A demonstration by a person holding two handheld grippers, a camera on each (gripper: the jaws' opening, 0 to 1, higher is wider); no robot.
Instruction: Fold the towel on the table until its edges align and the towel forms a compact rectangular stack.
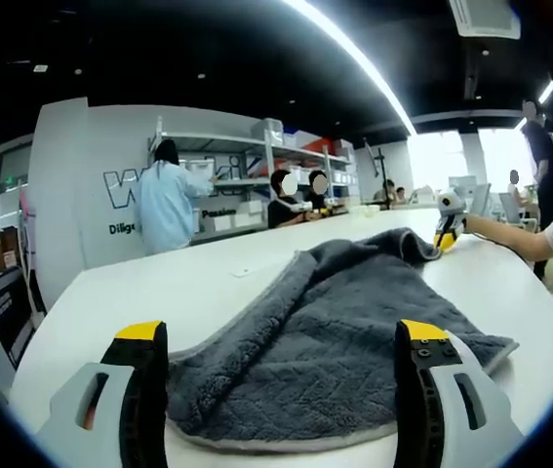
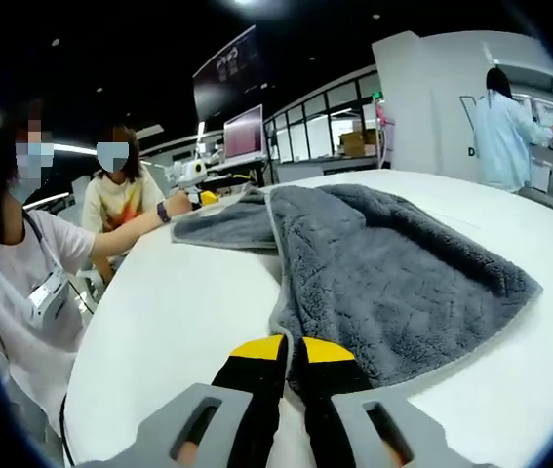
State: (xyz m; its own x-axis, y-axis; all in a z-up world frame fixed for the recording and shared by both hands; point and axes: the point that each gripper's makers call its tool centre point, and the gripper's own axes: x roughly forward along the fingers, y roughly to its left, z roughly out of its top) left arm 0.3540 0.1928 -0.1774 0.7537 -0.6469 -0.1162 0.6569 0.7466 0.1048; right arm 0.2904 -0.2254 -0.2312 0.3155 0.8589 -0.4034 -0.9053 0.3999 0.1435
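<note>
- I am holding my left gripper near the towel's near edge with its fingers standing wide apart, gripping nothing; the grey towel is lying partly folded on the white table, one layer turned over another.
- I am judging that if I am closing here without going lower, the jaws could be catching just the top layer, so the edges would be ending up misaligned.
- Moving right, my right gripper has its fingers pressed together on the towel's near edge; only a thin bit of cloth seems to be caught, though I cannot tell how much.
- That shallow pinch could be slipping free in a lift, and a hard pull could be dragging the whole towel across the table.
- The left gripper view is showing a far corner of the towel held up by another gripper on a person's arm.
- The right gripper view is giving the pinch itself and the folded seam running away from it.
</note>
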